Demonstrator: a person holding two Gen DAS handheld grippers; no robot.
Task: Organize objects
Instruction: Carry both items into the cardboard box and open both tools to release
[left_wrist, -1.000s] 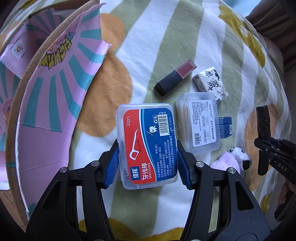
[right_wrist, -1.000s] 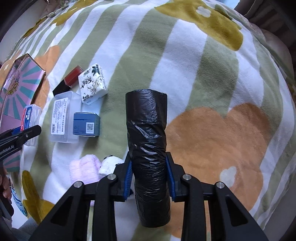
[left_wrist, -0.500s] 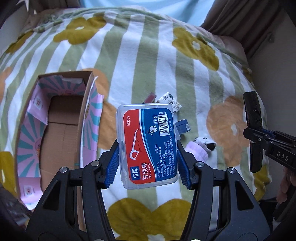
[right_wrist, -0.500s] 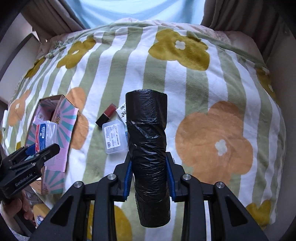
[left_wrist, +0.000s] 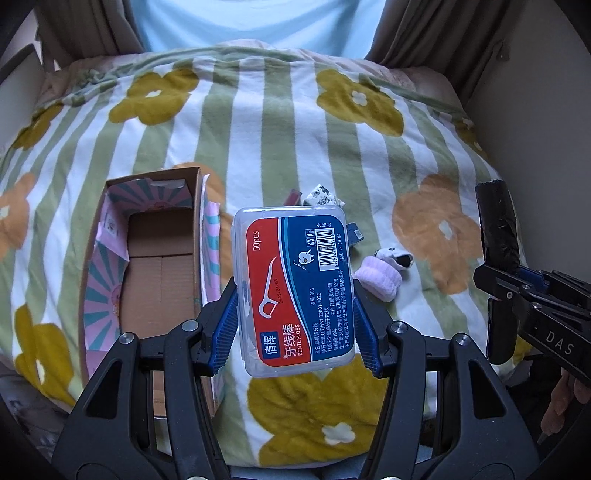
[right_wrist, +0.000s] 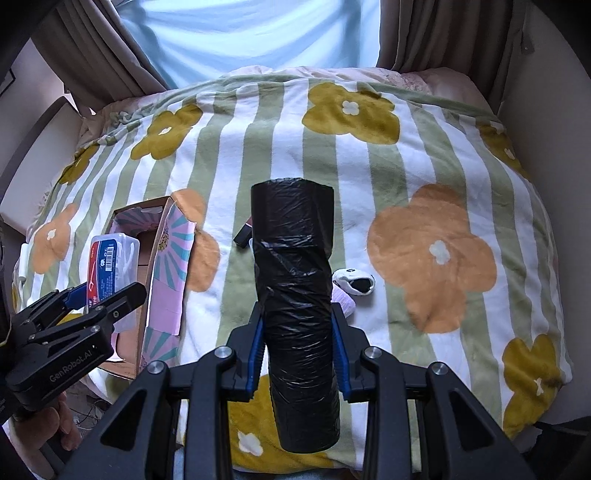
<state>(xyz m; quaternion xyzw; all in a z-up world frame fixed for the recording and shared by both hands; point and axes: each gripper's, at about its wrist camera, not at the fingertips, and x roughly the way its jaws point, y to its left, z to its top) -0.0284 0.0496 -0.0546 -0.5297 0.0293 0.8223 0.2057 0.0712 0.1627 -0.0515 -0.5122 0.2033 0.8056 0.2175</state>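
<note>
My left gripper (left_wrist: 293, 325) is shut on a clear dental floss box (left_wrist: 291, 284) with a red and blue label, held high above the bed. It also shows in the right wrist view (right_wrist: 110, 266). My right gripper (right_wrist: 297, 347) is shut on a roll of black bin bags (right_wrist: 295, 295), also held high; the roll shows in the left wrist view (left_wrist: 496, 236). An open cardboard box (left_wrist: 159, 280) with a pink striped lining lies on the bed at the left, to the left of the floss box.
On the flowered blanket (left_wrist: 258, 129) lie a pink and panda sock pair (left_wrist: 384, 277), a patterned tissue pack (left_wrist: 321, 195), a small blue box (left_wrist: 354, 232) and a dark lipstick case (right_wrist: 243, 236). Curtains and walls surround the bed.
Both grippers have risen far above the bed with their loads, so the objects and cardboard box look smaller and farther. Neither grip has changed.
</note>
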